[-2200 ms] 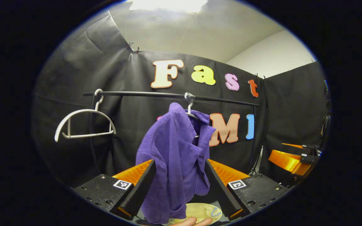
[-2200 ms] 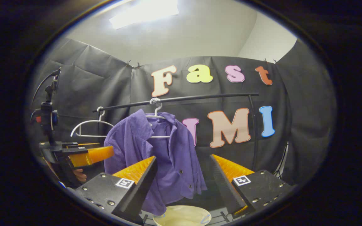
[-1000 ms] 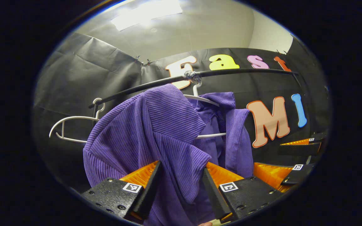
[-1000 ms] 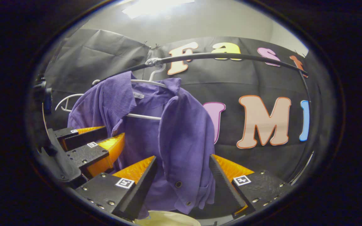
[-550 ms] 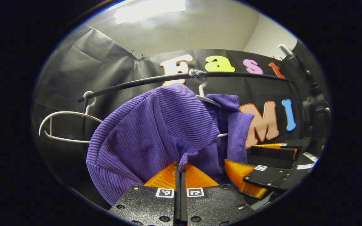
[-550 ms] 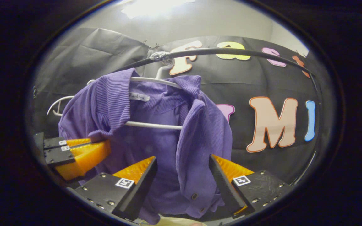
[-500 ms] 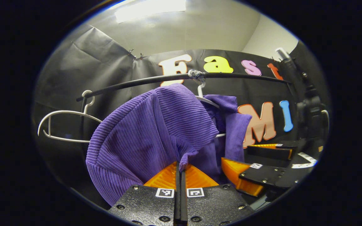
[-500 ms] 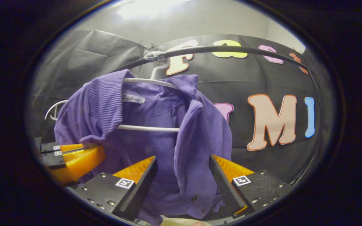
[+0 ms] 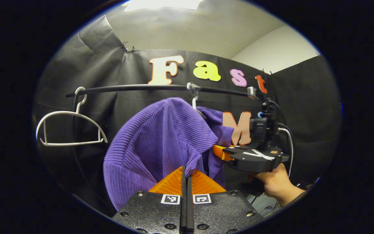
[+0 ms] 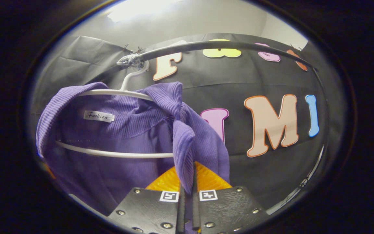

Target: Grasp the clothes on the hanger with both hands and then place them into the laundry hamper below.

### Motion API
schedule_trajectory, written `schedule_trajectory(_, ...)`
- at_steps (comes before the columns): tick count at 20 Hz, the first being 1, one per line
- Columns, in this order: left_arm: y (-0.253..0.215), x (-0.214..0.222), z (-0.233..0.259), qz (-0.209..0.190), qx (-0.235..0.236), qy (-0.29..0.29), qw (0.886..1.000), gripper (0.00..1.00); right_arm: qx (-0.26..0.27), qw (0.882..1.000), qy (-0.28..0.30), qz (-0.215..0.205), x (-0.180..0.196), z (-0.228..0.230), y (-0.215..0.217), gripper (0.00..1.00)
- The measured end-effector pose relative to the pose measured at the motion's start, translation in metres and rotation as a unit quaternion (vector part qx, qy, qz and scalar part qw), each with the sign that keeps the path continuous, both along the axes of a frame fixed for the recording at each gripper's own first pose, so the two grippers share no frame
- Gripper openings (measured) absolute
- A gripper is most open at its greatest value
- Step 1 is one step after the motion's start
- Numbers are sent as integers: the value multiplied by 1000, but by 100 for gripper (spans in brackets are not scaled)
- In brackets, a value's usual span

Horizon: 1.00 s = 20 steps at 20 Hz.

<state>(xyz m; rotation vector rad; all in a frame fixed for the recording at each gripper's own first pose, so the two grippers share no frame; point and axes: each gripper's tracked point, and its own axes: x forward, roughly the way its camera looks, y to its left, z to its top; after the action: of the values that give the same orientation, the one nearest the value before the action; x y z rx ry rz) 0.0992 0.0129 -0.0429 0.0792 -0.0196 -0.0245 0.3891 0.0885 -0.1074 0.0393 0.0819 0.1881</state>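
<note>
Grippers pinching purple shirt on hanger

Grasping is the step in hand, and it looks complete on both sides. The left gripper [image 9: 185, 174] is clamping a fold of the purple corduroy shirt [image 9: 161, 136] between its closed orange fingers; the right gripper [image 10: 190, 175] is pinching the shirt's front edge the same way, cloth running down between its pressed-together fingers. In the left gripper view the right gripper is also reaching in from the side, held by a hand [image 9: 273, 182].

The shirt is hanging on a white hanger [image 10: 115, 94] hooked over the black rail [image 9: 135, 87], draped unevenly with one shoulder bunched high and the collar folded over. A second, bare hanger [image 9: 67, 128] is hanging farther along the rail, well apart from the shirt.

The next move likely calls for lifting the shoulders up and off the hanger's ends before lowering. Pulling straight down could be dragging the hanger along or snagging the collar. The ribbed cloth looks soft and heavy, so it should be sagging freely once released.
</note>
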Motion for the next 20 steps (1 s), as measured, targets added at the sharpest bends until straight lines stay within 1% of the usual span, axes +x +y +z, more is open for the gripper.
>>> schedule_trajectory(1, 3, -10, 8, -5, 1, -6, 1000, 0, 2, 1000, -5, -4, -7, 6, -5, 2)
schedule_trajectory(2, 5, -20, 15, -13, 1, -13, 1000, 0, 9, 1000, -13, -6, -11, 11, -9, 2)
schedule_trajectory(3, 9, -28, 23, -19, 1, -18, 1000, 0, 13, 1000, -7, -1, -14, 14, -10, 0)
schedule_trajectory(4, 16, -35, 30, -21, 2, -21, 1000, 0, 14, 1000, -2, 5, -18, 14, -10, 2)
schedule_trajectory(6, 32, -45, 45, -13, 6, -29, 999, 0, -6, 999, -18, -40, -18, 25, -33, 0)
schedule_trajectory(8, 54, -51, 63, 11, 28, -44, 999, 0, -25, 997, -36, -70, -21, 41, -48, 0)
schedule_trajectory(10, 81, -52, 82, 48, 66, -63, 995, 0, -40, 994, -48, -94, -22, 57, -56, 2)
schedule_trajectory(11, 92, -52, 98, 64, 96, -82, 990, 0, -44, 993, -46, -105, -23, 62, -59, 2)
schedule_trajectory(12, 104, -50, 112, 89, 121, -101, 983, 0, -39, 991, -46, -118, -22, 71, -62, 2)
schedule_trajectory(13, 117, -50, 125, 116, 148, -117, 975, 2, -33, 990, -50, -126, -21, 80, -61, 2)
schedule_trajectory(14, 124, -48, 137, 134, 166, -130, 968, 0, -30, 989, -53, -134, -18, 89, -63, 2)
schedule_trajectory(15, 124, -45, 144, 140, 181, -136, 964, 0, -29, 988, -57, -142, -16, 95, -65, 2)
schedule_trajectory(16, 124, -42, 145, 143, 191, -135, 962, 0, -32, 987, -63, -147, -13, 101, -66, 2)
schedule_trajectory(17, 125, -37, 145, 143, 194, -132, 961, 0, -37, 986, -67, -151, -11, 105, -68, 1)
schedule_trajectory(18, 130, -33, 145, 141, 183, -126, 965, 0, -42, 984, -71, -157, -7, 109, -70, 2)
schedule_trajectory(20, 147, -27, 151, 143, 137, -121, 973, 0, -48, 981, -79, -172, -1, 114, -74, 2)
